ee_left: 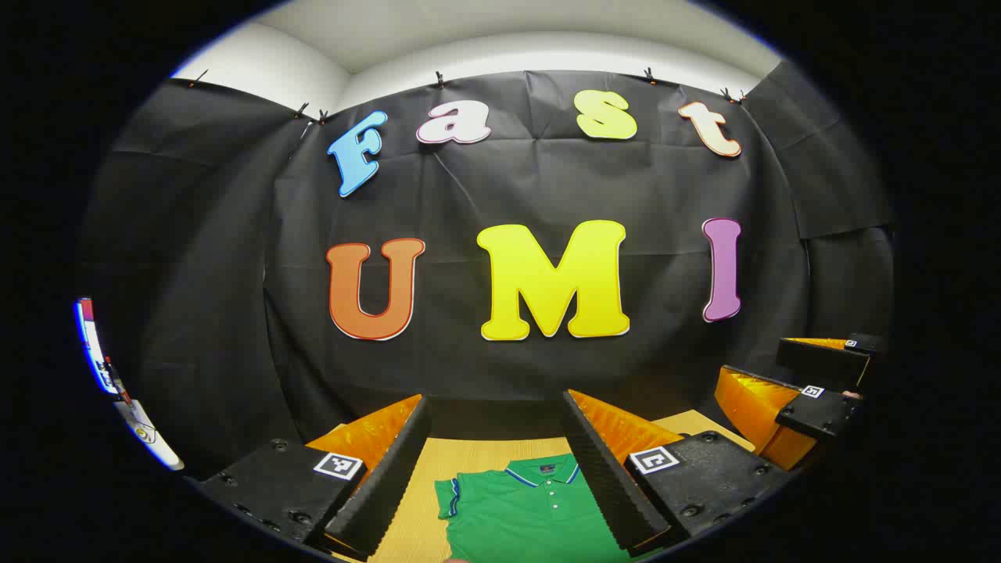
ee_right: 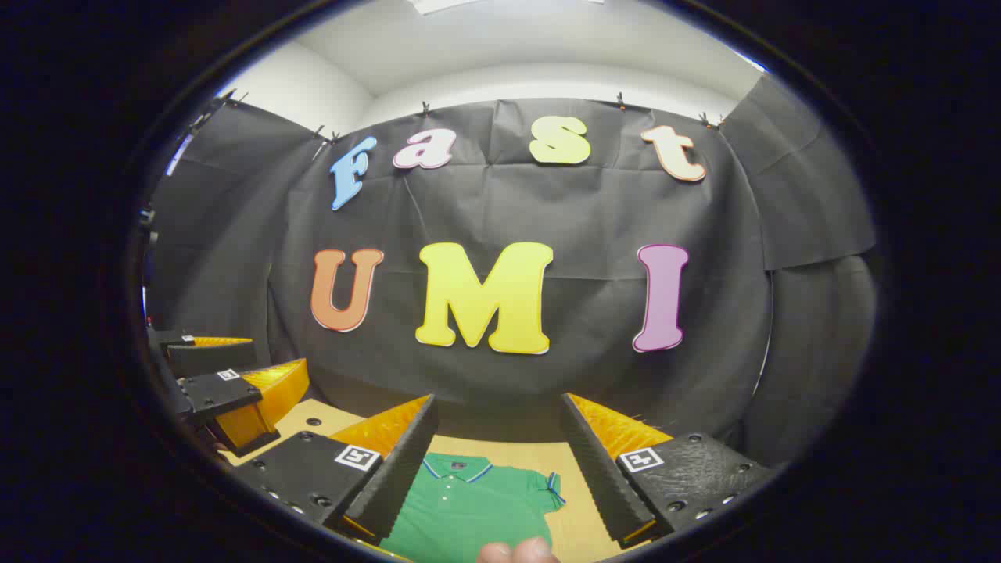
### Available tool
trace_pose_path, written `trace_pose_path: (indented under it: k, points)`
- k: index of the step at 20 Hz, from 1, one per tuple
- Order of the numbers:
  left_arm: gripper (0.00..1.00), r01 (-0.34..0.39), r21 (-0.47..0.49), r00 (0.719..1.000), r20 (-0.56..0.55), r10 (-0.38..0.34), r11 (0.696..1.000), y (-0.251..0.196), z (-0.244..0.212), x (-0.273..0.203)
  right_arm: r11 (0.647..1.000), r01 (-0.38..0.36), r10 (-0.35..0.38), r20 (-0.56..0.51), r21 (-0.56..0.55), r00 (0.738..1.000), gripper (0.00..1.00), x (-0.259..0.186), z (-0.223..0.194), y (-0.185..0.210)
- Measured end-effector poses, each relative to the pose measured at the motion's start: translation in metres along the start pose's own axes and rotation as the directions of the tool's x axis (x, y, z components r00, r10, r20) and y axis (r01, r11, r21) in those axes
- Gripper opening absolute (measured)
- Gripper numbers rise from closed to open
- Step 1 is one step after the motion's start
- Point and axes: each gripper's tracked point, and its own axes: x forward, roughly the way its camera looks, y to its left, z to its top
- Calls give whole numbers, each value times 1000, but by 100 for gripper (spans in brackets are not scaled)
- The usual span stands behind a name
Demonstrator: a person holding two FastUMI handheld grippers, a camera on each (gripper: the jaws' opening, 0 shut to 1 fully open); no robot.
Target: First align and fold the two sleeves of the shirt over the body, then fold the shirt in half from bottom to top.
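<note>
A green polo shirt [ee_left: 524,512] with a blue-and-white trimmed collar lies flat on the wooden table [ee_left: 477,453], collar toward the far wall. My left gripper [ee_left: 496,414] hovers above it, open, with nothing between its fingers; the shirt's left sleeve [ee_left: 447,496] shows between them. The right gripper [ee_left: 790,391] appears farther off at the right edge of the left gripper view. In the right gripper view the same shirt [ee_right: 469,508] lies below my open right gripper [ee_right: 496,410], its right sleeve [ee_right: 551,485] spread out. The left gripper [ee_right: 227,367] shows at the left there.
The black booth wall [ee_left: 547,375] rises just behind the table's far edge. A fingertip [ee_right: 516,551] pokes in at the bottom of the right gripper view. Bare wood [ee_right: 579,516] lies beside the shirt's sleeve.
</note>
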Motion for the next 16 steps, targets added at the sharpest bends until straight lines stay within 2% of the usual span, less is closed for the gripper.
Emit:
trace_pose_path:
  k: [1,16]
  points:
    - [100,-4,-1,1000,-1,4,1000,2,0,0,1000,3,-3,-1,0,1000,96,0,-1,0]
    - [100,-12,-5,1000,23,13,1000,1,4,-2,1000,16,-16,0,7,1000,95,0,1,-13]
